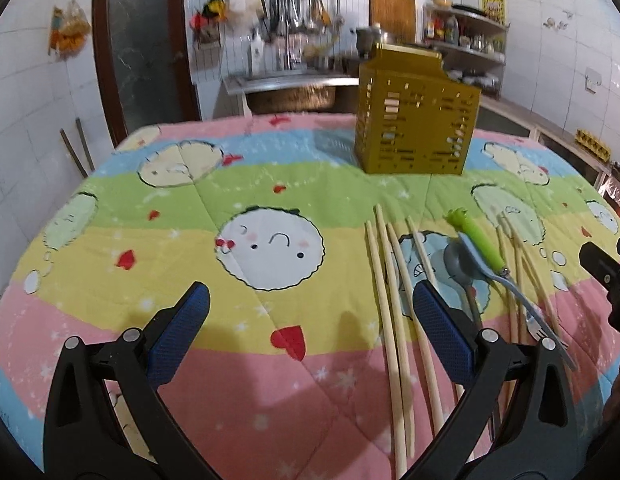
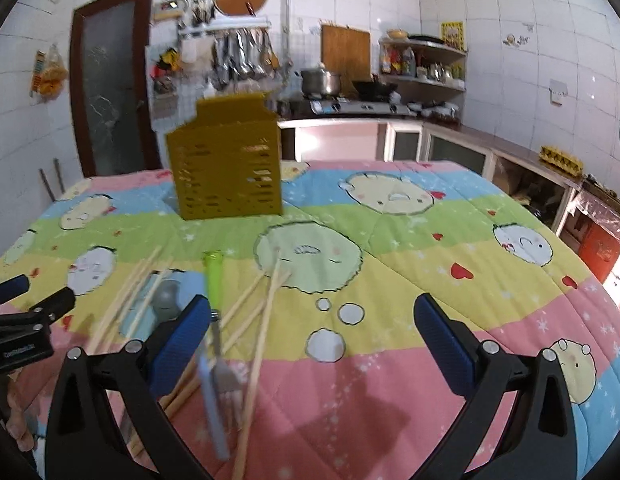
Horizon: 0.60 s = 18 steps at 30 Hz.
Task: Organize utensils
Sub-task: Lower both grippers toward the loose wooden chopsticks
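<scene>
Left wrist view: the left gripper [image 1: 310,320] hangs above the cartoon-print quilt [image 1: 190,208] with its 2 blue-padded fingers [image 1: 180,332] spread wide and nothing between them. Just beside the right finger lie several wooden chopsticks [image 1: 391,308], running lengthwise toward the camera. Next to them rest a grey spoon [image 1: 459,266], a pale blue utensil handle [image 1: 475,256] and a fork with a green handle [image 1: 479,242], the last 2 crossing each other. More chopsticks lie beyond the fork. A gold slotted utensil holder [image 1: 415,118] stands upright farther back on the quilt, apart from the pile. The right gripper [image 1: 601,266] shows at the right edge.

Right wrist view: the right gripper [image 2: 311,332] has its fingers wide apart over bare quilt [image 2: 429,240], holding nothing. The chopsticks [image 2: 266,320], green-handled fork [image 2: 214,276] and blue handle [image 2: 212,396] lie by its left finger, blurred. The spoon [image 2: 166,300] sits just left of them. The holder [image 2: 226,164] stands behind. The left gripper [image 2: 30,296] shows at the left edge.
</scene>
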Each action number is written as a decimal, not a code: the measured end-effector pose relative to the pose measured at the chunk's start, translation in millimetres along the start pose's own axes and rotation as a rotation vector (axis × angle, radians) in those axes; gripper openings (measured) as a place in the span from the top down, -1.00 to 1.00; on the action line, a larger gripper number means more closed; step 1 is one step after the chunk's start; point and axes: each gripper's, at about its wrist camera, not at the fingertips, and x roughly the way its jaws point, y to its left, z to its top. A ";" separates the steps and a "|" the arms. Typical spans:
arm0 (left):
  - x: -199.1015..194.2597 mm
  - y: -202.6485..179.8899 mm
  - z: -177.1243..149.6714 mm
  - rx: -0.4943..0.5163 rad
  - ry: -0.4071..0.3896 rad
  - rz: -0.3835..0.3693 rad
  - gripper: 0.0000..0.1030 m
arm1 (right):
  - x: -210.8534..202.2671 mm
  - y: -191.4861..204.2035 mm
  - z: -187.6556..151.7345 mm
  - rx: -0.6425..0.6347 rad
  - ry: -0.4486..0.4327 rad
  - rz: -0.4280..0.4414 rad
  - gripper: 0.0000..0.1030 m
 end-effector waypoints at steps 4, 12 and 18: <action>20.2 -3.1 9.4 0.009 0.065 -0.016 -0.90 | 21.9 3.7 5.8 -0.016 0.060 -0.013 -0.93; 53.3 -9.8 19.2 0.019 0.156 -0.028 -0.90 | 57.4 7.6 6.9 -0.036 0.173 -0.052 -0.93; 67.4 -4.1 17.2 -0.014 0.215 -0.051 -0.90 | 66.3 -1.5 3.7 0.006 0.220 -0.057 -0.93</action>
